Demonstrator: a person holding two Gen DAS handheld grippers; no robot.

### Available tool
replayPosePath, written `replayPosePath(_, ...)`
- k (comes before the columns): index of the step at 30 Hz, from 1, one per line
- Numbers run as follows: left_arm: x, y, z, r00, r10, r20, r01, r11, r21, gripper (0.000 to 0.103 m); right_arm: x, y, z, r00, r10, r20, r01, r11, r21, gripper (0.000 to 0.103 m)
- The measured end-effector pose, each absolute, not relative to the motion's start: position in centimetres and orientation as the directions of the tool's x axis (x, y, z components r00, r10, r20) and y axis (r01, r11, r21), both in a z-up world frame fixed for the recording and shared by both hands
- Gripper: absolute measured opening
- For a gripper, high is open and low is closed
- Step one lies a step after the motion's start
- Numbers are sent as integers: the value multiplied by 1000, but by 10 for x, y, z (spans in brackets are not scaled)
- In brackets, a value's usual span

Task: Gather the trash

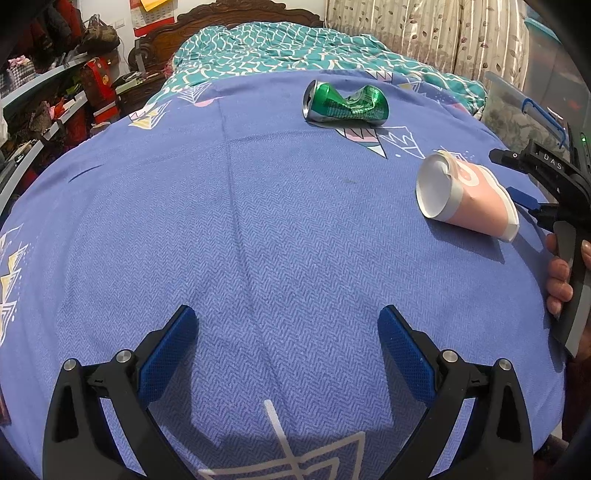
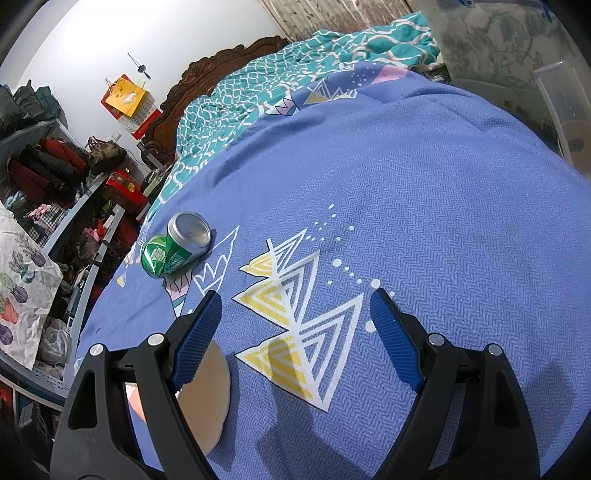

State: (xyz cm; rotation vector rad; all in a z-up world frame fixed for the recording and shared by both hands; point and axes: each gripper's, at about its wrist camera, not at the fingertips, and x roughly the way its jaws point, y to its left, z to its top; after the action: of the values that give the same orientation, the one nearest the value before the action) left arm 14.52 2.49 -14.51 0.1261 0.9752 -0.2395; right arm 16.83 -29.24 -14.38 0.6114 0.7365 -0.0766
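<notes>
A crushed green can (image 1: pixel 345 103) lies on its side far out on the blue bedsheet (image 1: pixel 258 221). A dented pink-and-white paper cup (image 1: pixel 469 195) lies on its side to the right, mouth toward the left. My left gripper (image 1: pixel 288 328) hovers open over bare sheet, well short of both. At the right edge a hand (image 1: pixel 559 280) holds my right gripper (image 1: pixel 511 175), open, just beyond the cup's base. In the right wrist view the right gripper (image 2: pixel 295 306) is open over the triangle print; the cup's base (image 2: pixel 207 391) shows beside its left finger, outside the jaws. The can (image 2: pixel 177 245) lies ahead to the left.
A teal patterned quilt (image 1: pixel 295 51) is bunched at the head of the bed below a carved wooden headboard (image 1: pixel 221 14). Cluttered shelves (image 1: pixel 55 110) line the left side. A clear plastic bin (image 2: pixel 517 55) stands off the bed's right edge, by the curtain (image 1: pixel 424 29).
</notes>
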Motion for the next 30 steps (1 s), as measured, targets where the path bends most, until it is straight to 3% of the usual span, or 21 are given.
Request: replayPosePath(30,145,25,-145,538,-147,-830,257,966,-5,95,172,-284,-142,730,151,-667,243,854,459,81)
